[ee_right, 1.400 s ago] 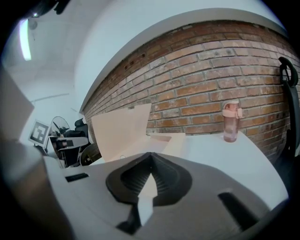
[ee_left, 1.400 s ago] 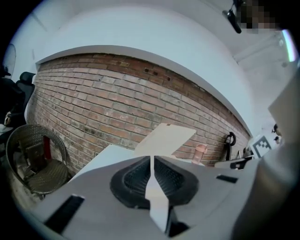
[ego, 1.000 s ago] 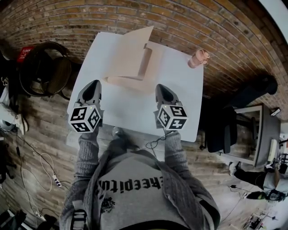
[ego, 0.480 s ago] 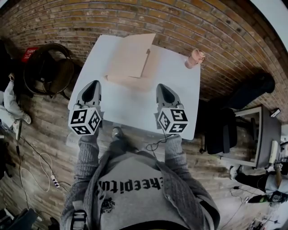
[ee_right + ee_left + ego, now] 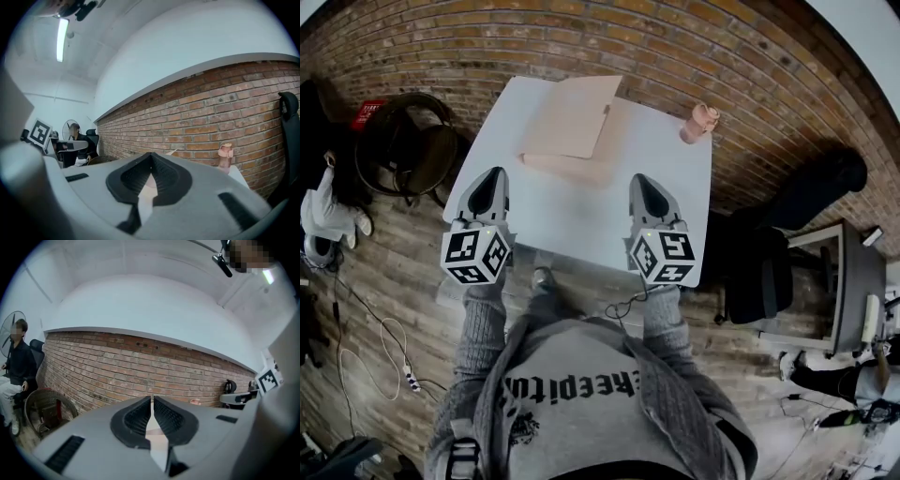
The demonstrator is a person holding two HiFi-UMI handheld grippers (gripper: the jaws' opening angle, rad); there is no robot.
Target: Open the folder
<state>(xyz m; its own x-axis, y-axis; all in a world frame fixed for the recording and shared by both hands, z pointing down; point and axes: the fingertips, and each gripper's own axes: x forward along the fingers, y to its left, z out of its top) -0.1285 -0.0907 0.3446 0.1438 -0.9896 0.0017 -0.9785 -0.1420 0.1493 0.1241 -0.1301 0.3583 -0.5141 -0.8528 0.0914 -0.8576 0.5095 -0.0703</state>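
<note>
A tan folder [image 5: 572, 117] lies on the far half of the white table [image 5: 572, 220]. Its cover is spread out to the left, and the inner side [image 5: 619, 141] shows beside it. My left gripper [image 5: 495, 172] hovers over the table's near left part, well short of the folder, shut and empty. My right gripper [image 5: 638, 179] hovers near the front right, also shut and empty. In the left gripper view the jaws [image 5: 153, 398] meet at the tips. In the right gripper view the jaws [image 5: 150, 154] are closed too, with a folder edge [image 5: 174, 151] just beyond them.
A pink bottle [image 5: 698, 122] stands at the table's far right corner. A round wicker chair [image 5: 403, 150] is left of the table, and a black office chair [image 5: 759, 272] and a desk [image 5: 848, 281] are to the right. A brick wall [image 5: 140, 366] rises behind, where a seated person [image 5: 14, 364] is at the left.
The folder's cover, which stood raised a second ago, has dropped flat to the left. Both grippers have risen and drawn back a little from the folder, still shut.
</note>
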